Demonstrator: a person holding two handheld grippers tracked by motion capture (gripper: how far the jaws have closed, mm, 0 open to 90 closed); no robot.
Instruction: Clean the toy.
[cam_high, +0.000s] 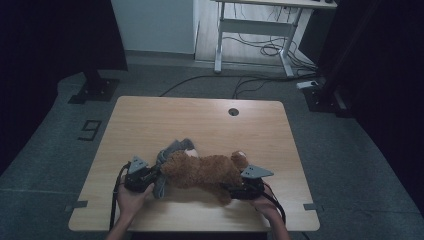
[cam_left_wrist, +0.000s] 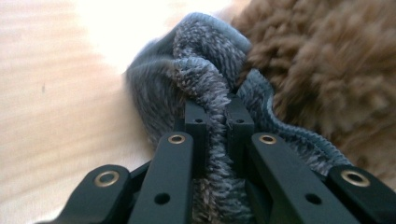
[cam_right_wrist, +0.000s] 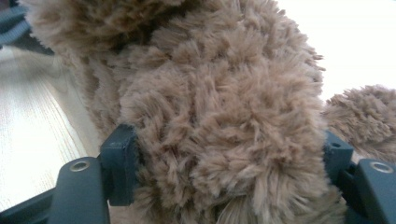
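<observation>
While left gripper (cam_left_wrist: 215, 122) pinches grey cloth (cam_left_wrist: 201, 79), right gripper (cam_right_wrist: 224, 154) clamps teddy bear (cam_right_wrist: 210, 102).

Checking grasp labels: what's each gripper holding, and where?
Left gripper: pinched on grey garment's ribbed edge. Right gripper: clamped around the teddy bear's furry limb.

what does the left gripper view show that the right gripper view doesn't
Left gripper view alone: the left gripper with its jaws pinched shut on a fold of grey knit garment, the ribbed hem running off to the right beside the fur.

Right gripper view alone: the right gripper with its jaws set wide and pressing on either side of a thick furry part of the teddy bear, with another furry limb off to the right.

Both share: the teddy bear's brown fur close up and the light wooden table beneath.
</observation>
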